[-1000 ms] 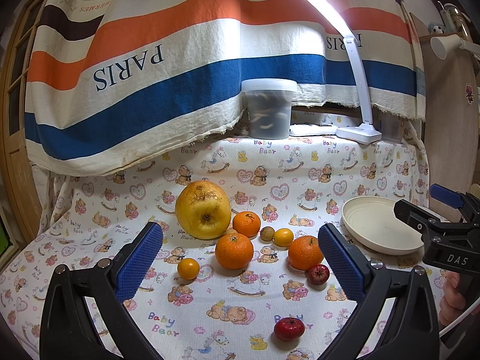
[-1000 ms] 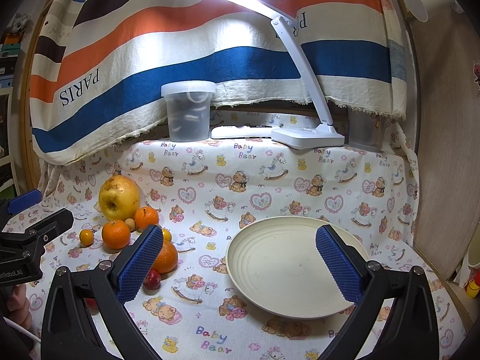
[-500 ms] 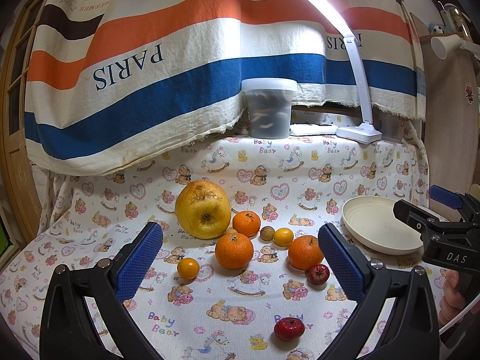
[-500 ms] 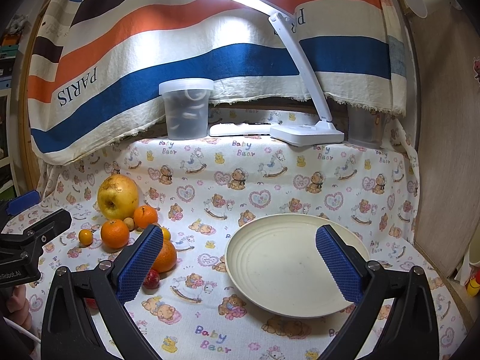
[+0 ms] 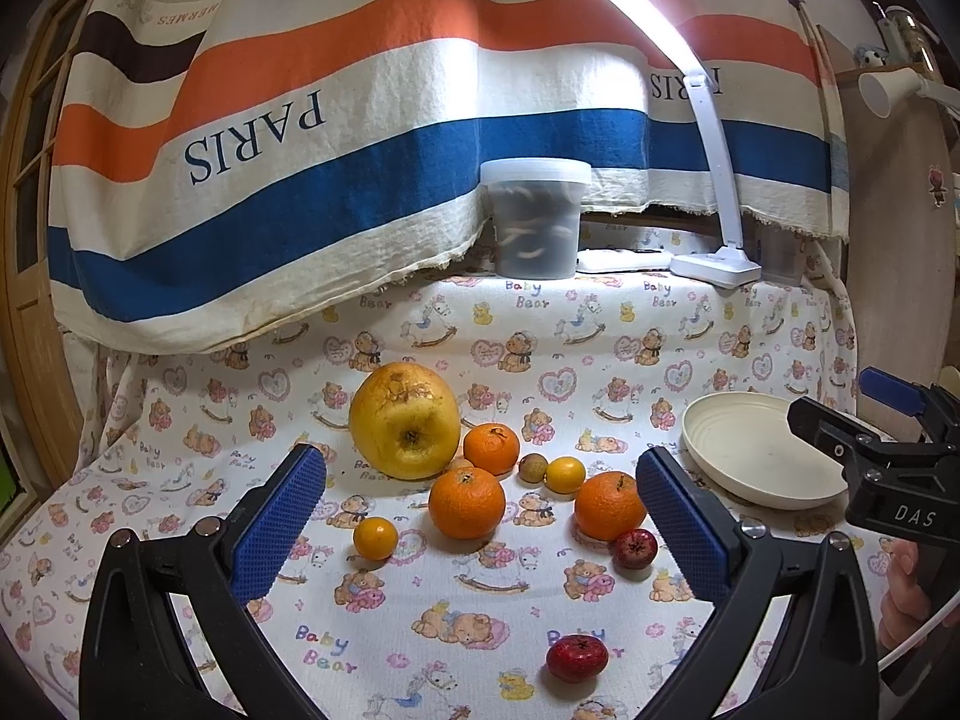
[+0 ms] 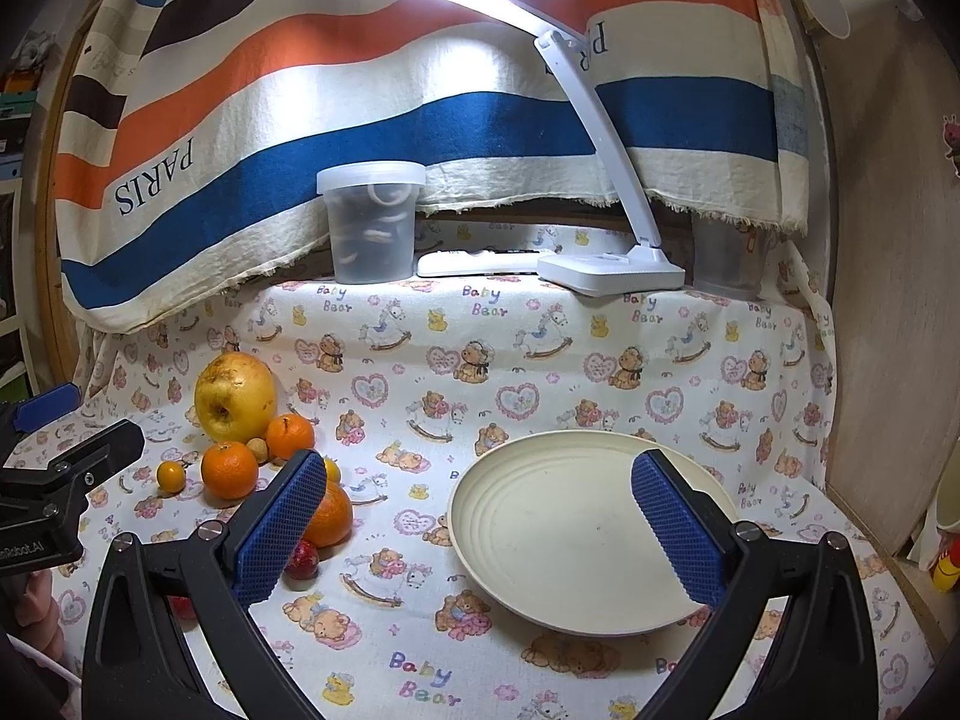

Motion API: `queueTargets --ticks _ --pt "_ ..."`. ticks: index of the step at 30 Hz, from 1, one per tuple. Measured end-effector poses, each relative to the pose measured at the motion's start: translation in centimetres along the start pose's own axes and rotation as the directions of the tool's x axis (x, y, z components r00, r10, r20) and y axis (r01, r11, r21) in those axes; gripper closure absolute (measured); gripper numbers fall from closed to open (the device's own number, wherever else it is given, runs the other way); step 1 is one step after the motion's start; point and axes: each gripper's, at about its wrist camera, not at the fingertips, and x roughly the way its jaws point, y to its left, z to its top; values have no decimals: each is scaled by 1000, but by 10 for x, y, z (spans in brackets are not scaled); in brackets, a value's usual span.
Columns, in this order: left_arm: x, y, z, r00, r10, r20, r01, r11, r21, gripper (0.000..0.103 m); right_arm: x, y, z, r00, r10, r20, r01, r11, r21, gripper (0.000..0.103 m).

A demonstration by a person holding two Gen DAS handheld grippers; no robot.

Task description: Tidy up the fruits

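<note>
Fruits lie loose on the bear-print cloth: a big yellow pomelo (image 5: 405, 420), three oranges (image 5: 467, 502), two small yellow citrus (image 5: 375, 537), a brown longan-like fruit (image 5: 533, 467) and two small red fruits (image 5: 576, 657). An empty cream plate (image 6: 576, 540) sits to their right. My left gripper (image 5: 480, 525) hovers open over the fruits, holding nothing. My right gripper (image 6: 480, 525) hangs open above the plate's near left part, also empty. The pomelo (image 6: 235, 399) and oranges (image 6: 229, 469) show at the left of the right wrist view.
A lidded translucent tub (image 5: 536, 216), a white desk lamp (image 5: 714, 264) and a flat white remote-like device (image 6: 480, 261) stand on the raised ledge behind. A striped "PARIS" cloth (image 5: 300, 150) hangs at the back. A wooden panel (image 6: 888, 300) bounds the right side.
Both grippers stay open and nearly still. The right wrist view has drifted slightly; the fruits and plate have not moved.
</note>
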Motion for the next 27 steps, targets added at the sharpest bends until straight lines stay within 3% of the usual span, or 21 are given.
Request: queueTargets --ticks 10,16,20,24,27 --pt "2 -6 3 998 -58 -38 59 998 20 0 10 -7 3 998 -11 -59 12 999 29 1" --pt "8 -23 8 984 -107 -140 118 990 72 3 13 -8 5 997 -20 -72 21 1000 10 1" --pt "24 -30 13 949 -155 -276 170 985 31 14 11 -10 7 997 -17 -76 18 1000 17 1" --pt "41 -38 16 926 -157 -344 176 984 24 24 9 -19 12 997 -27 -69 31 998 54 1" --pt "58 -49 19 895 -184 -407 212 977 24 25 9 -30 15 997 -48 -68 53 995 87 1"
